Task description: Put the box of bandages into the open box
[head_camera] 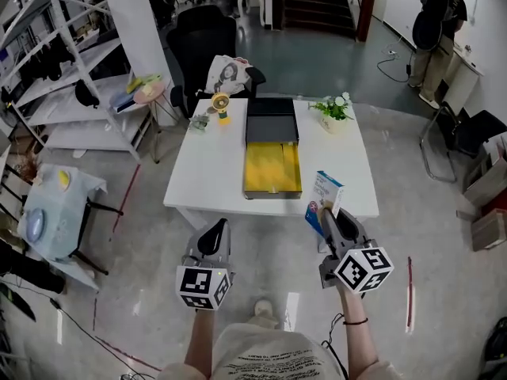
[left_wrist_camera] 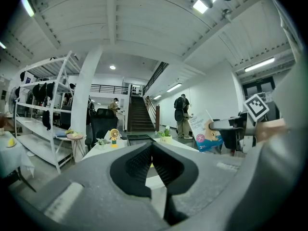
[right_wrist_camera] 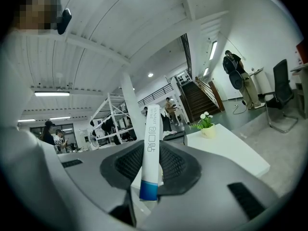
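Observation:
The open box (head_camera: pixel 272 169) lies in the middle of the white table (head_camera: pixel 207 176), showing a yellow inside and a black lid (head_camera: pixel 271 119) folded back. My right gripper (head_camera: pixel 329 212) is shut on the box of bandages (head_camera: pixel 323 196), a white and blue carton held upright off the table's front right corner. In the right gripper view the carton (right_wrist_camera: pixel 151 148) stands edge-on between the pads. The left gripper view shows it (left_wrist_camera: pixel 206 131) at the right. My left gripper (head_camera: pixel 214 234) hangs before the table's front edge, jaws together and empty (left_wrist_camera: pixel 152 160).
A potted plant (head_camera: pixel 333 113) and a small yellow fan (head_camera: pixel 221 106) stand at the table's far side. A black chair (head_camera: pixel 202 46) is behind it, white shelving (head_camera: pixel 71 77) to the left, a cloth-covered side table (head_camera: pixel 51 204) nearer left. A person (head_camera: pixel 438 14) stands far right.

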{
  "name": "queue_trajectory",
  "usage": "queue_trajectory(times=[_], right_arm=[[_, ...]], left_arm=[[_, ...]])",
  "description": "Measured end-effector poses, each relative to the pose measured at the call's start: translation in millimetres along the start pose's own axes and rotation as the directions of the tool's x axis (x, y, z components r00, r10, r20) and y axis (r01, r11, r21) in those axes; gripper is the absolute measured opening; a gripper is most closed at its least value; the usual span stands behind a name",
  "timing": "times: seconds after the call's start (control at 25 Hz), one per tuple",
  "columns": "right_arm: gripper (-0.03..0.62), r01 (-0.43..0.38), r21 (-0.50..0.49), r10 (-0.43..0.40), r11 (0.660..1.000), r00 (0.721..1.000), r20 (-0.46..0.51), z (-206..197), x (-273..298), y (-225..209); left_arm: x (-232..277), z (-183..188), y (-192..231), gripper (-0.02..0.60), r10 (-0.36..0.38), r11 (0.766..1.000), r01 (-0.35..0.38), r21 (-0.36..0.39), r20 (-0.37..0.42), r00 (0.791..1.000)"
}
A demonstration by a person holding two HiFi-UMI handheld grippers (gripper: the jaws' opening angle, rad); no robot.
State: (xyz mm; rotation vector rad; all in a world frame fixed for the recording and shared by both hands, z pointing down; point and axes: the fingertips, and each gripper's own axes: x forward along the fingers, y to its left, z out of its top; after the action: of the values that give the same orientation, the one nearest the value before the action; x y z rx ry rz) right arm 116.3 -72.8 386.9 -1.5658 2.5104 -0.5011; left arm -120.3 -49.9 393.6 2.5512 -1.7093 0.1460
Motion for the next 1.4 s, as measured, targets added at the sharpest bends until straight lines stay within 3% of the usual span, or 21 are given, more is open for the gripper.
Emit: queue_trajectory(times=[0.48,0.92,1.2,1.4], right_arm=[[0.091,0.012,0.013,-0.012,1.000,1.000,-0.009,1,50,-18],[0.091,-0.026,0.064,0.030,0.998,0.998,-0.048,-2,129,-43],[0.091,-0.093,0.144,0.113,0.985,0.984,-0.139,-15,192,-51],[0.091,-0.191,0.262,0.256,0.946,0.936,-0.243,-42,229,-41]], left_arm=[[57,-6,19,0.021,-0.050,0.999,0.050,-0.014,-0.017,0.999],[124,-18,52,0.021,-0.033,0.997,0.029,-0.077,-0.055,0.998],[176,-35,68,0.021,-0.035,0.992,0.021,-0.122,-0.116,0.993],[204,-52,80,0.021,-0.026,0.989,0.000,-0.148,-0.172,0.985]])
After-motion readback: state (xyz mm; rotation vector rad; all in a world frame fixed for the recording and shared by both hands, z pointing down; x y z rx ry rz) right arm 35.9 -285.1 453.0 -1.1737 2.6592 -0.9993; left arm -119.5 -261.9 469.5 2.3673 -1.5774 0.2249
